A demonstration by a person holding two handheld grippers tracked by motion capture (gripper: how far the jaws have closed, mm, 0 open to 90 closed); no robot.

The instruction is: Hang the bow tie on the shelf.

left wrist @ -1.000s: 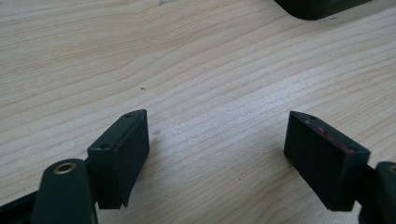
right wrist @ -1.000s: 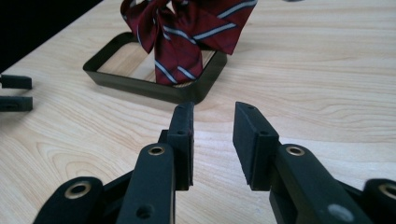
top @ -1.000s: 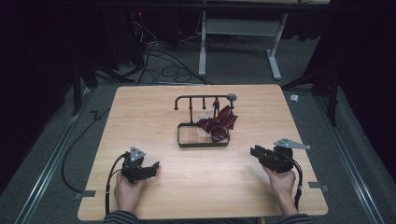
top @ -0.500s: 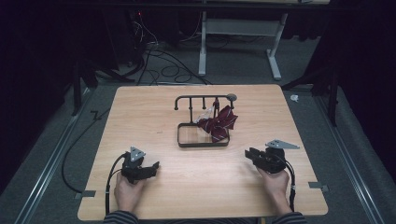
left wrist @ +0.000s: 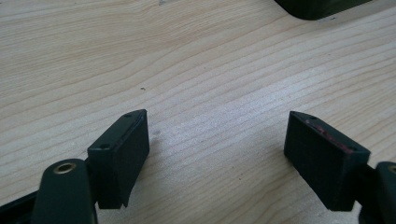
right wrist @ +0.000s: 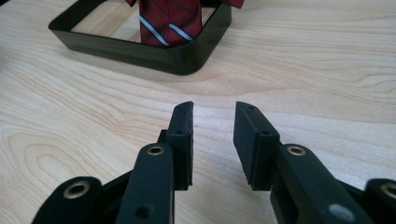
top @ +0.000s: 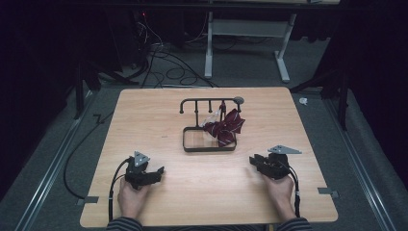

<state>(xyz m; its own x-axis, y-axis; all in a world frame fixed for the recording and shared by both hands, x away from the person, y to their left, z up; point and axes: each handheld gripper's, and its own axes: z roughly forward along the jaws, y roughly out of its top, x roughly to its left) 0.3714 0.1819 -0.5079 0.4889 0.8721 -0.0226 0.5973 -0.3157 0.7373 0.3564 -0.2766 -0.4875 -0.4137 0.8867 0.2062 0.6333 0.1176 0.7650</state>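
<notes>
A black stand has a hook bar [top: 210,101] over a rectangular base frame [top: 208,149] at the table's middle. A dark red striped tie [top: 224,127] hangs bunched from the bar's right end into the frame. My left gripper [top: 157,172] rests low on the table at the front left, jaws wide apart with bare wood between them [left wrist: 217,119]. My right gripper [top: 254,161] lies at the front right, pointing at the frame. Its jaws [right wrist: 213,109] stand open by a narrow gap with nothing in it. The tie [right wrist: 170,18] and frame [right wrist: 140,49] lie just ahead of it.
The wooden table [top: 144,120] stands on a grey floor with cables and a white desk frame [top: 284,53] behind it. A corner of the black frame [left wrist: 322,7] shows at the top of the left gripper view. A cable [top: 113,185] trails from the left gripper.
My right gripper has slid left along the front of the table, toward the base frame. The left gripper and the tie have stayed put.
</notes>
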